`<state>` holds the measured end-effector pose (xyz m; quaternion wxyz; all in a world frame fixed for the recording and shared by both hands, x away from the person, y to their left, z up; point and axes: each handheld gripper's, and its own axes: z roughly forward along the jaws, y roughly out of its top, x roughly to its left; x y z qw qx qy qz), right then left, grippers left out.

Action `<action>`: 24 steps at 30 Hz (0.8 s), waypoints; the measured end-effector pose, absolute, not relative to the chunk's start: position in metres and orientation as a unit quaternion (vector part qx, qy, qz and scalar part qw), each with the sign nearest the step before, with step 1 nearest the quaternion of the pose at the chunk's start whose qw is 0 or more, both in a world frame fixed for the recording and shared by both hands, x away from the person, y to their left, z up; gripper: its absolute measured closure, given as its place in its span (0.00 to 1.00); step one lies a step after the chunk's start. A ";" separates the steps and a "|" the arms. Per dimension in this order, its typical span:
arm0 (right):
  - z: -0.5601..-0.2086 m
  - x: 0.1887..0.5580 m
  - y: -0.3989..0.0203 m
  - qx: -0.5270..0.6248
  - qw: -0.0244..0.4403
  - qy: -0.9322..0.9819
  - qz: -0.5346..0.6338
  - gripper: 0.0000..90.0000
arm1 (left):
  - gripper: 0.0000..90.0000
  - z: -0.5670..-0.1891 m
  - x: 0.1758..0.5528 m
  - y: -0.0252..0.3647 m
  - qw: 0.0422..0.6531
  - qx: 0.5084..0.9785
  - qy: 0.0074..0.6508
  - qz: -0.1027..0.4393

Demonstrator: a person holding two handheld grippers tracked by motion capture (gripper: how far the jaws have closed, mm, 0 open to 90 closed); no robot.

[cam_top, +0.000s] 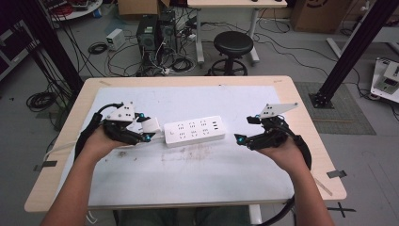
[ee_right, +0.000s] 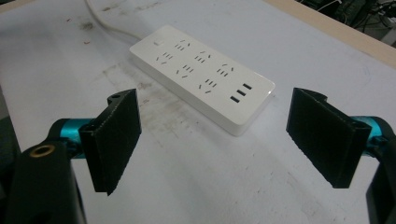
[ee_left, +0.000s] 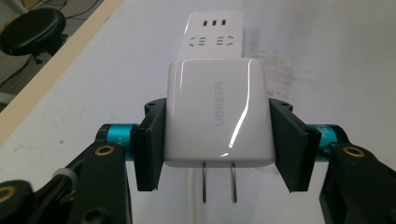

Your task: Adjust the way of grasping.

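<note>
The left gripper (ee_left: 217, 140) clamped a white charger (ee_left: 217, 114) beside the power strip (cam_top: 194, 131) mid-table. The right gripper (ee_right: 219, 140) stood wide apart, empty

The charger (ee_left: 217, 114) is a white, glossy, rounded block marked UGREEN, with two flat metal prongs pointing back toward the camera in the left gripper view. It is clamped by its two sides between the jaws of the left tongs (ee_left: 217, 144), above the worktop (cam_top: 197, 179), just beside the left end of the strip. The power strip (cam_top: 194, 131) is white and rectangular, lying flat near the worktop centre. Its top face carries six socket groups in two rows and three USB ports at its right end. A white cord (ee_right: 109, 23) leaves its left end.
</note>
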<state>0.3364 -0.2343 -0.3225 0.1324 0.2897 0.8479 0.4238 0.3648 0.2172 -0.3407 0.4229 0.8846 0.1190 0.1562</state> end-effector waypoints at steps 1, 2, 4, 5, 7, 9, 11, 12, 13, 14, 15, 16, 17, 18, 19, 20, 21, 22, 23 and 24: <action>-0.323 0.336 -0.234 0.290 0.132 0.848 0.424 0.20 | 0.47 -0.342 0.362 0.213 0.423 0.885 0.113 0.157; -0.323 0.335 -0.233 0.288 0.132 0.849 0.422 0.20 | 0.47 -0.344 0.359 0.207 0.427 0.884 0.105 0.156; -0.323 0.333 -0.232 0.286 0.130 0.849 0.425 0.20 | 0.47 -0.345 0.355 0.202 0.432 0.883 0.097 0.153; -0.324 0.332 -0.232 0.286 0.130 0.849 0.424 0.20 | 0.47 -0.345 0.353 0.199 0.431 0.884 0.091 0.156; -0.324 0.331 -0.231 0.286 0.127 0.849 0.425 0.20 | 0.47 -0.347 0.350 0.193 0.430 0.885 0.083 0.156; -0.324 0.330 -0.230 0.286 0.125 0.850 0.425 0.20 | 0.47 -0.348 0.346 0.188 0.432 0.885 0.074 0.156; -0.325 0.329 -0.229 0.285 0.123 0.850 0.425 0.20 | 0.47 -0.351 0.342 0.182 0.438 0.884 0.068 0.151; -0.325 0.328 -0.228 0.285 0.121 0.851 0.424 0.20 | 0.47 -0.352 0.340 0.179 0.438 0.884 0.064 0.151; -0.326 0.327 -0.227 0.283 0.120 0.851 0.426 0.20 | 0.47 -0.353 0.338 0.176 0.438 0.884 0.059 0.150; -0.326 0.327 -0.227 0.283 0.120 0.851 0.426 0.20 | 0.47 -0.353 0.338 0.176 0.438 0.884 0.059 0.150; -0.326 0.325 -0.225 0.284 0.117 0.851 0.426 0.20 | 0.47 -0.353 0.338 0.176 0.438 0.884 0.059 0.150; -0.326 0.325 -0.225 0.284 0.117 0.851 0.426 0.20 | 0.47 -0.356 0.332 0.169 0.441 0.883 0.051 0.153; -0.326 0.325 -0.225 0.284 0.117 0.851 0.426 0.20 | 0.47 -0.356 0.332 0.169 0.441 0.883 0.051 0.153; -0.327 0.321 -0.222 0.280 0.113 0.853 0.426 0.20 | 0.47 -0.357 0.327 0.165 0.441 0.883 0.042 0.155; -0.327 0.318 -0.219 0.281 0.106 0.852 0.429 0.20 | 0.47 -0.359 0.322 0.161 0.443 0.880 0.035 0.164; -0.328 0.315 -0.216 0.282 0.101 0.852 0.429 0.20 | 0.47 -0.360 0.319 0.159 0.446 0.879 0.031 0.166; -0.330 0.314 -0.214 0.280 0.099 0.852 0.430 0.20 | 0.47 -0.361 0.316 0.157 0.450 0.877 0.028 0.166; -0.331 0.313 -0.212 0.281 0.094 0.853 0.429 0.20 | 0.47 -0.361 0.313 0.156 0.453 0.875 0.023 0.168; -0.331 0.313 -0.212 0.281 0.094 0.853 0.429 0.20 | 0.47 -0.361 0.313 0.156 0.453 0.875 0.023 0.168; -0.333 0.310 -0.208 0.277 0.087 0.854 0.432 0.20 | 0.47 -0.361 0.306 0.152 0.462 0.869 0.011 0.177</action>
